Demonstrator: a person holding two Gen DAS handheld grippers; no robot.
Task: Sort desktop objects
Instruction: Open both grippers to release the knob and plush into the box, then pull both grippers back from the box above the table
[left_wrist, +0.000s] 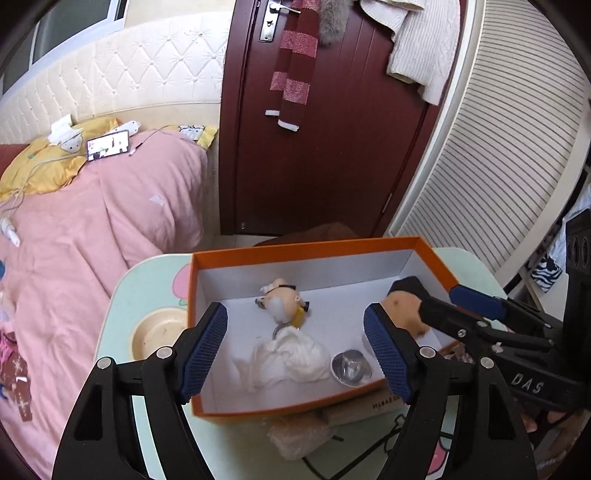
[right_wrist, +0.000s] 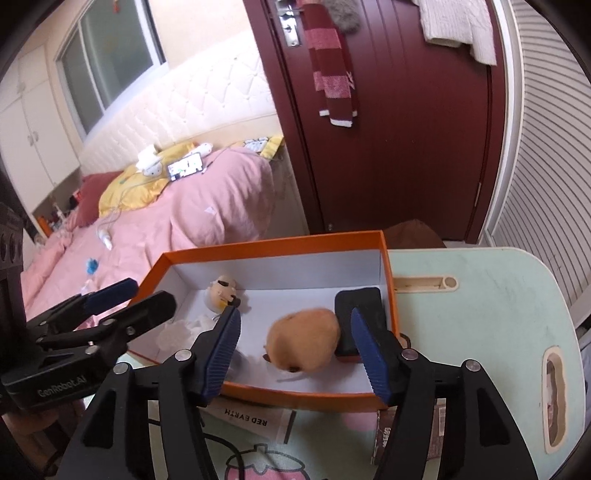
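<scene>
An orange box with a white inside stands on a mint-green table. In it lie a small plush dog, a crumpled white tissue, a round silver piece, a tan plush toy and a black block. My left gripper hangs open over the tissue and dog, holding nothing. My right gripper is open too; the tan plush lies between its fingers, and the pads are not pressing on it.
A cream bowl sits in the table left of the box. A plastic-wrapped lump, a printed card and a dark packet lie at the box's near side. A pink bed is left, a dark red door behind.
</scene>
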